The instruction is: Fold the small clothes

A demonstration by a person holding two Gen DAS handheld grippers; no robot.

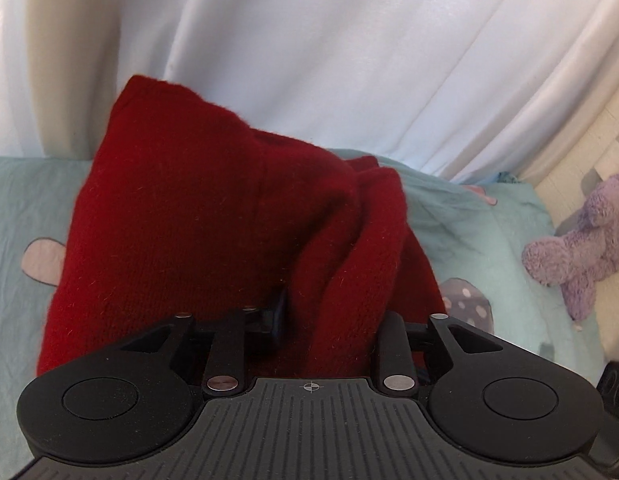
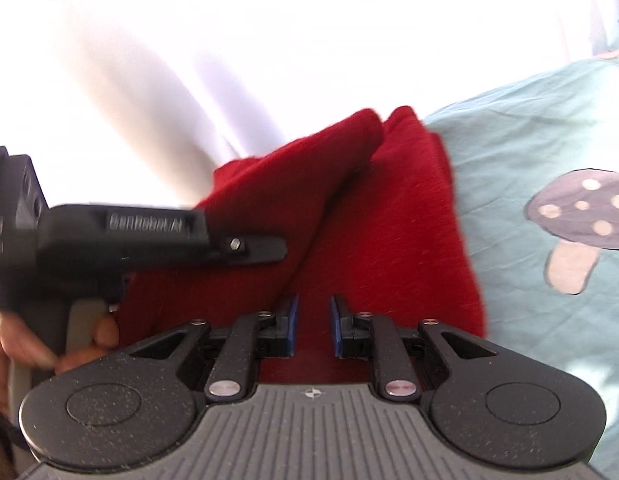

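Left wrist view: the red knitted garment (image 1: pixel 213 216) rises in a bunched heap straight ahead of the left gripper (image 1: pixel 341 320), draped over the fingers so that only one dark finger (image 1: pixel 279 312) shows through a fold; the other is buried in the wool. Fabric lies between the jaws, but whether the pads press on it cannot be told. The gripper points downward toward the pale blue bedsheet (image 1: pixel 13 216), on which the garment sits. The knit is deep red, fuzzy, folded into thick ridges on its right side. A purple plush toy (image 1: pixel 581 248) lies well apart at the right edge, and white curtains (image 1: pixel 349 60) hang behind.

Right wrist view: the same garment (image 2: pixel 389 220) lies ahead of and beneath the right gripper (image 2: pixel 313 326), whose blue-padded fingers (image 2: pixel 293 320) stand a narrow gap apart with red cloth showing between them, not visibly pinched. The left gripper (image 2: pixel 265 250) reaches in from the left, blurred, over the garment, a hand (image 2: pixel 25 344) on its handle. A mushroom print (image 2: pixel 581 220) marks the sheet (image 2: pixel 529 128) to the right.
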